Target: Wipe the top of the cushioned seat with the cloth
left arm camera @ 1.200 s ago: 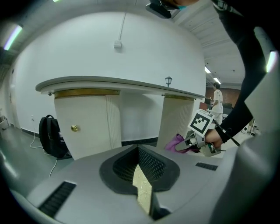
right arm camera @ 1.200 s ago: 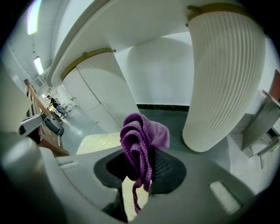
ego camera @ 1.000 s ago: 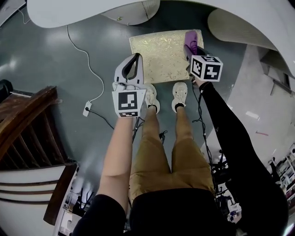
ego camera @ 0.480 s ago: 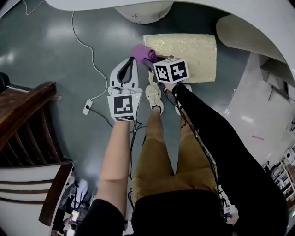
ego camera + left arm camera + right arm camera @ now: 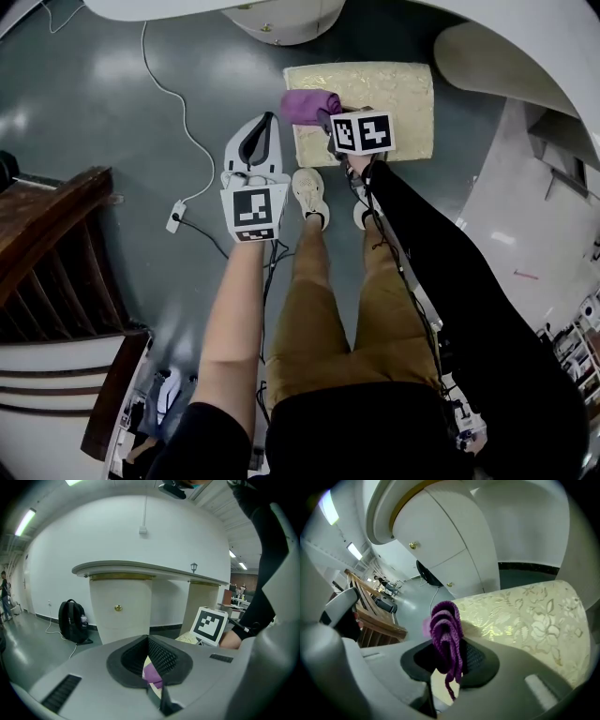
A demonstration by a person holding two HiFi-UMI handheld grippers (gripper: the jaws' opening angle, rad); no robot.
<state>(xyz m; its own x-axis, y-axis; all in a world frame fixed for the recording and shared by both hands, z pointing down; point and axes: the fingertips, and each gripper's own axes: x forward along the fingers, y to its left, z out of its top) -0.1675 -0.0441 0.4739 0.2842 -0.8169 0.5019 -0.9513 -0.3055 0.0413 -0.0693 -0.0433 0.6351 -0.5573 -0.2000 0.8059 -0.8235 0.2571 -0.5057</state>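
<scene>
The cushioned seat [image 5: 384, 103] is a pale gold floral pad on the floor ahead of the person's feet; it fills the right of the right gripper view [image 5: 525, 611]. A bunched purple cloth [image 5: 309, 103] lies over the seat's left edge, and my right gripper [image 5: 325, 116] is shut on it. In the right gripper view the cloth [image 5: 446, 630] stands up between the jaws of the right gripper [image 5: 449, 657]. My left gripper [image 5: 269, 120] hangs over bare floor just left of the seat, shut with nothing in it. Past the left gripper's [image 5: 149, 648] jaws a bit of the cloth [image 5: 151, 673] shows.
A white curved counter [image 5: 281, 14] on pedestals arcs round the far side. A white cable and plug [image 5: 178, 220] lie on the grey floor at left, beside dark wooden steps [image 5: 52, 244]. The person's shoes [image 5: 309, 192] touch the seat's near edge. A black backpack [image 5: 72, 620] stands by the wall.
My right gripper has carried the cloth from the seat's far right corner across to its left edge. The left gripper has stayed about where it was.
</scene>
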